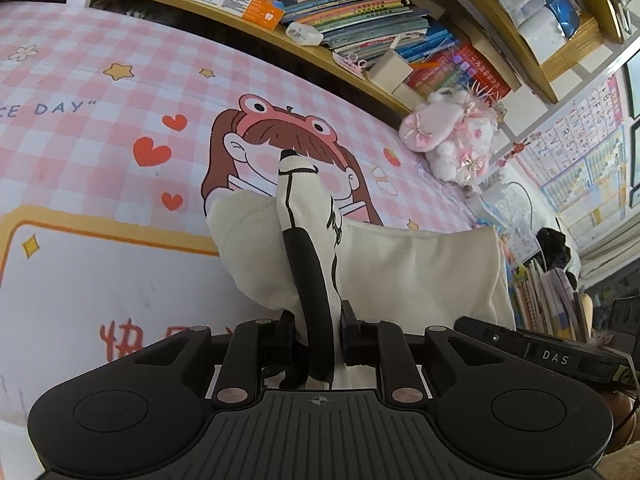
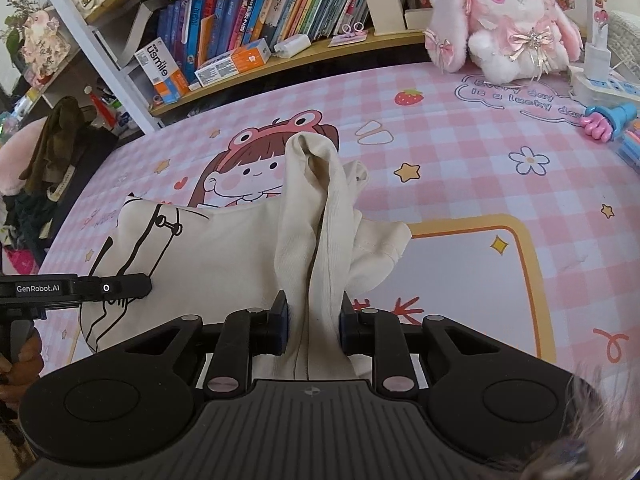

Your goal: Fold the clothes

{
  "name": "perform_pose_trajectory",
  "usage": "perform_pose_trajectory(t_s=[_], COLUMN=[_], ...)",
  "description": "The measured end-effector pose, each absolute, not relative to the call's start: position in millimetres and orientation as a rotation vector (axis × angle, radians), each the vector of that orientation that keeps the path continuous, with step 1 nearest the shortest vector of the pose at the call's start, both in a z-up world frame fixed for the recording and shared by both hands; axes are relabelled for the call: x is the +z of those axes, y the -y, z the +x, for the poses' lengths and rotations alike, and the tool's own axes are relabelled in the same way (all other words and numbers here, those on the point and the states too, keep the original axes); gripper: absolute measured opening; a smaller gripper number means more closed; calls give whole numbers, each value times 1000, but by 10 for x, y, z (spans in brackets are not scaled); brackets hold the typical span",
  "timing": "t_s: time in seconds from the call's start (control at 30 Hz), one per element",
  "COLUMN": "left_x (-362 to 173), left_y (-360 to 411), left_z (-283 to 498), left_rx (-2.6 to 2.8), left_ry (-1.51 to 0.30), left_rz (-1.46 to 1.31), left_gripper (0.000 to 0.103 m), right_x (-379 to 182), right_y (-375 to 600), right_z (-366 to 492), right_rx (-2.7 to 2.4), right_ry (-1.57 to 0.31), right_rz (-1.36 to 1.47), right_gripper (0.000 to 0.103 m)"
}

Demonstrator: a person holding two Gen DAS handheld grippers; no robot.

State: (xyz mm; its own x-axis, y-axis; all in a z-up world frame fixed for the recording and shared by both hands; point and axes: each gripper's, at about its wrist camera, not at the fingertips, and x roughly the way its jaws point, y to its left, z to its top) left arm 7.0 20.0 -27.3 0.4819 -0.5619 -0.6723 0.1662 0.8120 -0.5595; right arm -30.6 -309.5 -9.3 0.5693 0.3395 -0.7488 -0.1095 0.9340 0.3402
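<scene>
A cream T-shirt (image 1: pixel 416 276) with black line print lies on the pink checked table mat (image 1: pixel 100 92). My left gripper (image 1: pixel 316 336) is shut on a bunched fold of the shirt that carries a black stripe, and the fold stands up between its jaws. My right gripper (image 2: pixel 314 328) is shut on another bunched fold of the same cream T-shirt (image 2: pixel 224 248), lifted above the mat (image 2: pixel 460 152). The right gripper's body shows at the left wrist view's right edge (image 1: pixel 544 352). The left gripper's body shows at the right wrist view's left edge (image 2: pixel 76 286).
A bookshelf (image 2: pixel 260 20) full of books runs along the mat's far edge. A pink and white plush rabbit (image 2: pixel 508 20) sits at the far right corner, with a power strip (image 2: pixel 600 84) and small toys (image 2: pixel 608 120) beside it. Dark clothes (image 2: pixel 60 140) hang off the left.
</scene>
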Motion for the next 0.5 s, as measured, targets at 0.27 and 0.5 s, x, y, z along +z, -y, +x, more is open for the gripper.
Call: perform_pose_trajectory(t_s=[0.27,0.5], left_x=[-302,-298], left_y=[-396,-630], left_z=[152,262], left_rx=[-511,-520], left_ry=[-980,-963], left_rz=[-461,-502], left_gripper=[18,18], right_x=[-67,-19], right_y=[2849,2633], right_z=[-308,-228], right_rx=[213,190], right_ry=[-939,-942], right_rz=[255,245], right_gripper=[21,21])
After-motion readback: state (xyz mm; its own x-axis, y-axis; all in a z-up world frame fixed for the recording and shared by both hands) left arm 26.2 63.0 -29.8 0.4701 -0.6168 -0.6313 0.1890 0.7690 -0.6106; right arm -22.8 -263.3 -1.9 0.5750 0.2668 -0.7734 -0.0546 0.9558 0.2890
